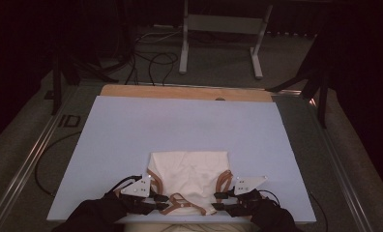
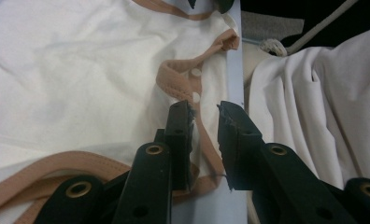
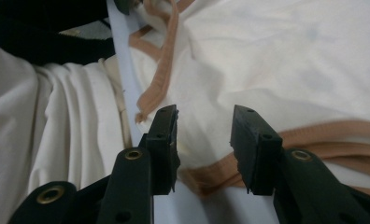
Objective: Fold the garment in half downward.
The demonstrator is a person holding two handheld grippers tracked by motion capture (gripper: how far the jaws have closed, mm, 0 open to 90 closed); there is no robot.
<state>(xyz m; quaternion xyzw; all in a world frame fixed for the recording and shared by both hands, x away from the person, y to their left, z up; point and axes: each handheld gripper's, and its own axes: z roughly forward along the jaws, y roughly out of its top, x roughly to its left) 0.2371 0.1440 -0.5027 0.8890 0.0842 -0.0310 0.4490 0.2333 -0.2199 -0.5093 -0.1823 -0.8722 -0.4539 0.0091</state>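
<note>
Currently the cream garment (image 1: 189,176) with tan trim (image 2: 176,77) lies flat at the 6 o'clock edge of the pale blue sheet (image 1: 180,125). Left gripper (image 1: 159,202) sits at its 8 o'clock corner, right gripper (image 1: 217,201) at its 4 o'clock corner. Both have jaws spread, trim between them, pads not pressing.

Risks, as judgement:
- cloth slack at the sheet lip; the snap tab (image 2: 195,86) could slide off the near edge.
- closing low could pinch only the trim or catch the sheet, so the corner bunches.
- uneven pulls would skew it.

Sheet covers a wooden table (image 1: 180,92). Room is dark: carpet, cables (image 1: 151,60), white stand legs (image 1: 218,43) at 12 o'clock.
</note>
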